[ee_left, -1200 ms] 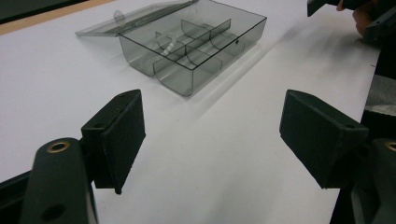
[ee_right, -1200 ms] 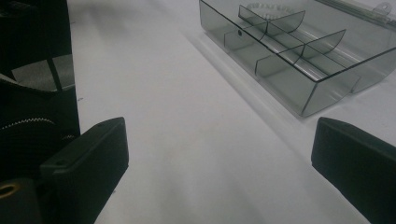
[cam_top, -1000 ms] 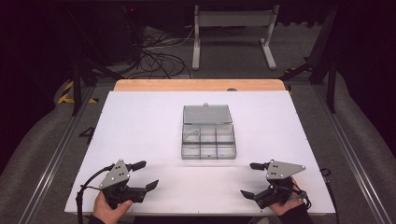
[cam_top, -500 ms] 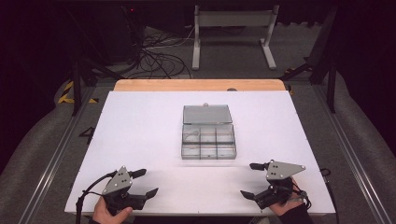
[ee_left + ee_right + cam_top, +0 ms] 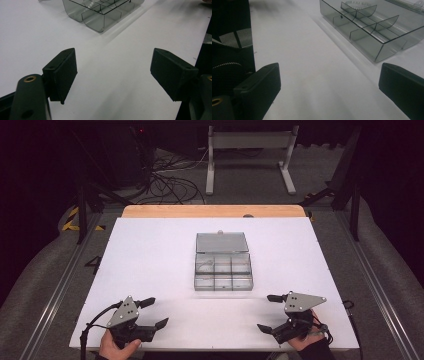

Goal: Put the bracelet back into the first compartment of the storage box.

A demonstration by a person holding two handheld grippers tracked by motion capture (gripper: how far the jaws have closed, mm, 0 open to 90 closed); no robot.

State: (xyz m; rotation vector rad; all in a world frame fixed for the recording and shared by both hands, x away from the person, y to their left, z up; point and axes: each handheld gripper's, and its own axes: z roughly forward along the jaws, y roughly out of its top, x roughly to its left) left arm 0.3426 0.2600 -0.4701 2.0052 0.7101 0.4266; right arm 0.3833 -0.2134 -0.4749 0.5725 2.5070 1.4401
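A clear grey plastic organizer box [image 5: 223, 270] lies open in the middle of the white table [image 5: 150, 255], its lid folded back toward the far side. Dividers split it into several compartments, and small pale items lie in some of them [image 5: 89, 5]. My left gripper [image 5: 152, 312] rests near the front left edge, held by a hand, jaws wide open with nothing between them. My right gripper [image 5: 269, 312] sits near the front right edge, also open and empty. The box [image 5: 372, 25] lies ahead of both grippers, apart from them.
A wooden strip [image 5: 215, 211] borders the table's far edge. Beyond it stand a white metal stand [image 5: 250, 150] and tangled cables [image 5: 170, 175] on the floor. Metal rails [image 5: 60, 285] run along both sides of the table.
My left gripper has drawn back toward the front edge of the table. The right gripper and the box have stayed put.
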